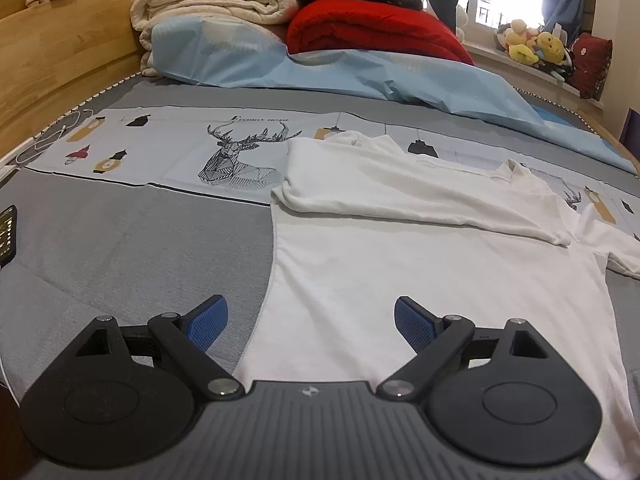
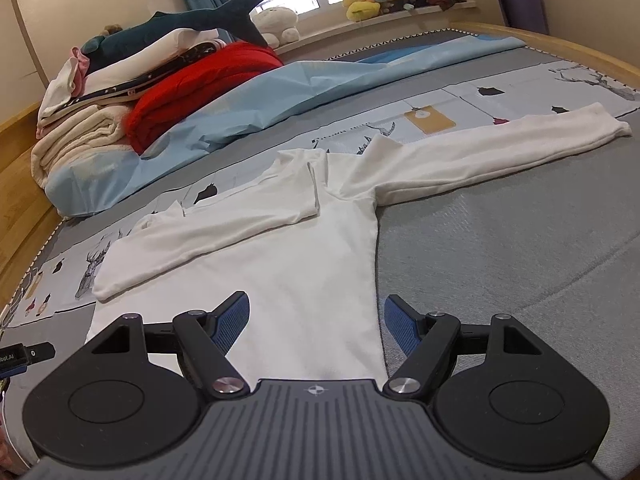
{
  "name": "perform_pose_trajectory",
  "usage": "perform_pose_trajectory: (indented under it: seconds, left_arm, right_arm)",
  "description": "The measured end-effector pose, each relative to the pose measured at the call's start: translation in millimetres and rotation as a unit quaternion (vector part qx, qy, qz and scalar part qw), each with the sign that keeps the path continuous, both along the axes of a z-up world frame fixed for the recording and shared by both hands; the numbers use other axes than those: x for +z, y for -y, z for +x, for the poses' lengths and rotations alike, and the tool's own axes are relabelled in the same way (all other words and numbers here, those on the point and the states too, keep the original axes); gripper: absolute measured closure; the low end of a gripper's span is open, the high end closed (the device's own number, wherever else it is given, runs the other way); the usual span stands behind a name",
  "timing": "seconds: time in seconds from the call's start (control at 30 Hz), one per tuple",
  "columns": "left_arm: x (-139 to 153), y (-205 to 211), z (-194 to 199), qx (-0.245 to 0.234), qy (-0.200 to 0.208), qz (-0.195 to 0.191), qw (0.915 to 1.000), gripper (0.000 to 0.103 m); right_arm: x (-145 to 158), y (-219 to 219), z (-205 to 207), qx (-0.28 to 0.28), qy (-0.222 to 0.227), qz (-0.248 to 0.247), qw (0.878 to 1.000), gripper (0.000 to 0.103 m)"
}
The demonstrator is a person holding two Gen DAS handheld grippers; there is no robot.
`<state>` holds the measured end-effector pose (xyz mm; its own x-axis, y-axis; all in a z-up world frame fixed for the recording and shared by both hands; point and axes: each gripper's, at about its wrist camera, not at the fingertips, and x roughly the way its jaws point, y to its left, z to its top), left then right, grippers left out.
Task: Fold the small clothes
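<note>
Left wrist view shows your white shirt (image 1: 420,264) flat on the bed (image 1: 140,240), one sleeve (image 1: 400,196) folded across its chest. Both your left gripper (image 1: 311,322) and right gripper (image 2: 316,320) gape wide, empty, over its hem, which their bodies hide.

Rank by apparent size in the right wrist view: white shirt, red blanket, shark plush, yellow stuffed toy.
1. white shirt, though it lies nearest the camera
2. red blanket
3. shark plush, close to the blanket, so this order is unsure
4. yellow stuffed toy, farthest away
</note>
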<state>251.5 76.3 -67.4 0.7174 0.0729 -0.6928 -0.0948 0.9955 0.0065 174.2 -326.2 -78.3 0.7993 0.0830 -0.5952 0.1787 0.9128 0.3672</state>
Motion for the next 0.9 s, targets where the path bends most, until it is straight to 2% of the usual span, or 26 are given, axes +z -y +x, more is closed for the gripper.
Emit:
perform_pose_trajectory:
  seconds: [0.37,0.53,0.63,0.77,0.9]
  left_arm:
    - [-1.0,2.1,3.7,-0.004,-0.003,0.000,1.0000,0.010]
    - [-4.0,4.7,15.7,-0.008,-0.001,0.028,0.9996,0.010]
    - [-10.2,0.6,26.4,-0.007,-0.009,0.045,0.9989,0.010]
    - [-15.9,-10.3,41.9,0.007,-0.015,0.031,0.9994,0.010]
    - [-20.4,-13.9,57.9,0.017,-0.008,0.045,0.9988,0.010]
  right_arm:
    - [3.9,19.7,0.8,-0.034,0.007,0.016,0.999,0.027]
    - [6.2,51.4,10.7,-0.069,0.000,0.046,0.997,0.027]
    - [10.2,81.4,24.1,-0.112,0.009,0.057,0.992,0.027]
    - [2.2,139.9,48.6,-0.200,0.015,0.106,0.974,0.027]
    - [-13.9,198.4,66.2,-0.288,0.024,0.144,0.946,0.027]
